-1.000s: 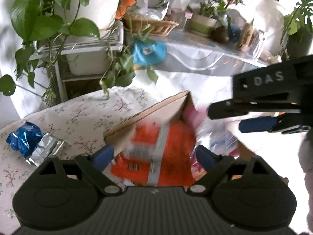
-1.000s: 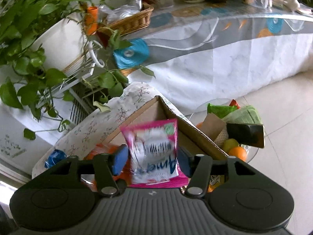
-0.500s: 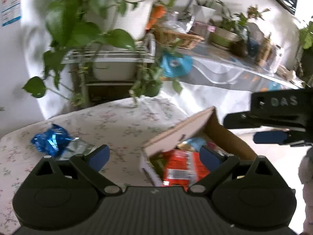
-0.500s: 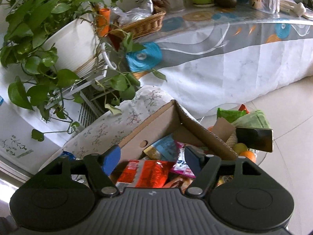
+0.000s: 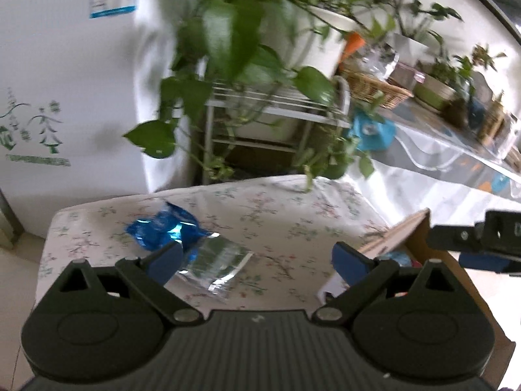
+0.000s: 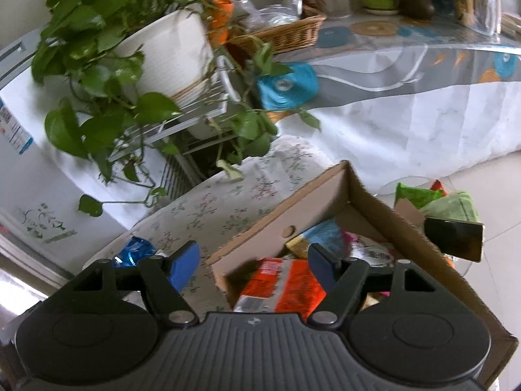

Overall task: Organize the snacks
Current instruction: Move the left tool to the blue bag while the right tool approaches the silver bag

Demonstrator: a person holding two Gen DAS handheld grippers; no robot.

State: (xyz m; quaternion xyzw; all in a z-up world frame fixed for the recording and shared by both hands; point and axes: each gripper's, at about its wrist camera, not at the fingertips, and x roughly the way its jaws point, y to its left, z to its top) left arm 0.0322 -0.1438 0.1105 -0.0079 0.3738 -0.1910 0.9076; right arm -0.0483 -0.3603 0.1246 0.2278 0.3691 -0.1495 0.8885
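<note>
A crumpled blue and silver foil snack packet [image 5: 169,233] lies on the floral tablecloth [image 5: 280,208], just beyond the left fingertip of my left gripper [image 5: 257,264], which is open and empty. The same blue packet [image 6: 133,251] shows in the right wrist view. My right gripper [image 6: 254,267] hangs open over the near corner of the cardboard box [image 6: 293,208] with nothing between its pads. Inside the box lie an orange packet [image 6: 283,283], a teal one [image 6: 322,231] and a pink one [image 6: 355,239]. The box [image 5: 407,231] sits at the table's right end.
A leafy potted plant [image 6: 162,49] on a white wire rack [image 5: 276,107] overhangs the table's far side. Behind are a wicker basket [image 6: 286,34] and a long covered table [image 6: 407,75]. Right of the box stands a low glass table with green packets [image 6: 420,195] and a phone [image 6: 454,238].
The left gripper swung left from over the box to the blue packet. The right gripper let the pink packet drop into the box and its jaws widened.
</note>
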